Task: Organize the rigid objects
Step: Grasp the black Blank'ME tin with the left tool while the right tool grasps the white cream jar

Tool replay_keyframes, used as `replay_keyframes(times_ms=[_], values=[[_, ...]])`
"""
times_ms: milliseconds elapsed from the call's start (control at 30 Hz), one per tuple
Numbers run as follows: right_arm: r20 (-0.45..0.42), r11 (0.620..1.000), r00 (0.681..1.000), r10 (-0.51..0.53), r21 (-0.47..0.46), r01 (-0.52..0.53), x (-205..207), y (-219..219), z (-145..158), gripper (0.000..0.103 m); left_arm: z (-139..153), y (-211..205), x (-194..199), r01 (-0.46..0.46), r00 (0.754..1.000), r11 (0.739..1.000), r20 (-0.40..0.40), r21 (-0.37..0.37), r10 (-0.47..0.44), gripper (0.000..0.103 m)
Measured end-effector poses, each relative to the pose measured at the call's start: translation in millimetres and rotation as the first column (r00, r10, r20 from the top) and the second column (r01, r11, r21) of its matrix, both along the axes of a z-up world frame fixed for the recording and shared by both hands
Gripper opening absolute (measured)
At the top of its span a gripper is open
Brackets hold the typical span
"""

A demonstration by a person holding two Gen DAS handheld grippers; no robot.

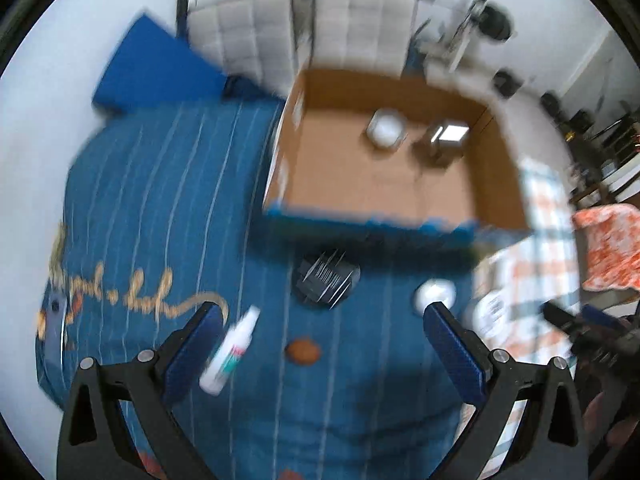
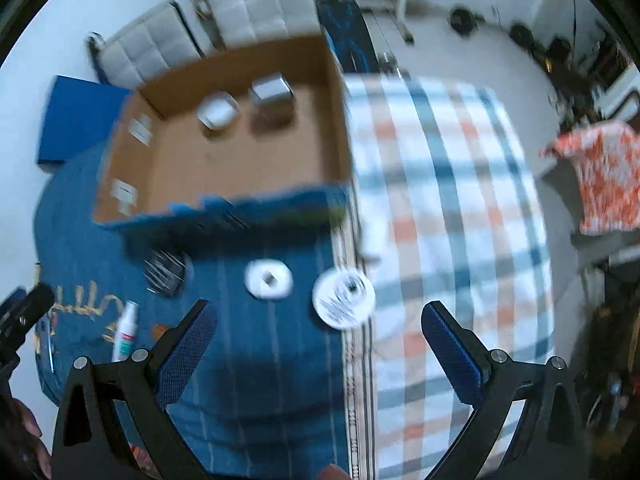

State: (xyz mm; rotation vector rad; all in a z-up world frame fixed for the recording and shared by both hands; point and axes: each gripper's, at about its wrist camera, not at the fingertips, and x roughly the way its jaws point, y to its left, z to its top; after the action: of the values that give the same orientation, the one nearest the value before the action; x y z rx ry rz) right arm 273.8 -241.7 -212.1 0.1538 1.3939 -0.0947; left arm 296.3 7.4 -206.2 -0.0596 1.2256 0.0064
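Observation:
An open cardboard box stands on the floor and holds a white tub and a small grey box. On the blue cloth in front lie a white spray bottle, a black comb-like item, a brown disc, a white round piece and a white printed lid. My left gripper is open and empty above the cloth. My right gripper is open and empty above the lid.
A plaid blanket lies right of the box. A blue folder and white padded cushions lie behind. An orange-patterned cloth hangs at the right. Both views are blurred.

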Motion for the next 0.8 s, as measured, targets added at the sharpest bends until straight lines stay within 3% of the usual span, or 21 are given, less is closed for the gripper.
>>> replay_keyframes(times_ms=[133,300,400,600,633,733,800], values=[[-0.106,0.998,0.993,-0.051,0.016,0.053,5.5,-18.8,-65.5,0.103,-66.6,17.7,5.9,-0.057,0.987,0.998,-0.148,-0.01,0.055,0.103],[-0.204,0.995,0.975,-0.082,0.039,0.092,18.5,-22.1,-134.5,0.101,-134.4,24.8,22.1,-0.105,0.961,0.994,-0.259,-0.031,0.094,0.103],[-0.261,0.993,0.961,-0.093,0.04,0.107,24.1,-17.8,-161.9,0.084,-163.7,25.4,38.5,-0.113,0.948,0.993,-0.302,-0.022,0.101,0.103],[-0.314,0.995,0.945,-0.095,0.005,0.102,23.5,-12.3,-185.0,0.081,-207.2,9.7,68.5,-0.05,0.932,0.998,-0.357,0.04,0.061,0.102],[-0.318,0.995,0.943,-0.097,-0.002,0.101,23.0,-12.3,-186.9,0.073,-212.7,6.5,71.1,-0.039,0.93,0.998,-0.365,0.043,0.052,0.096],[-0.316,0.994,0.944,-0.1,0.0,0.105,18.3,-15.0,-189.4,0.07,-217.6,-1.8,75.1,-0.028,0.934,0.999,-0.358,-0.024,0.018,0.077],[-0.334,0.995,0.938,-0.089,0.007,0.097,12.3,-15.0,-190.6,0.07,-215.9,-9.4,74.5,-0.013,0.935,0.999,-0.356,-0.052,-0.007,0.077]])
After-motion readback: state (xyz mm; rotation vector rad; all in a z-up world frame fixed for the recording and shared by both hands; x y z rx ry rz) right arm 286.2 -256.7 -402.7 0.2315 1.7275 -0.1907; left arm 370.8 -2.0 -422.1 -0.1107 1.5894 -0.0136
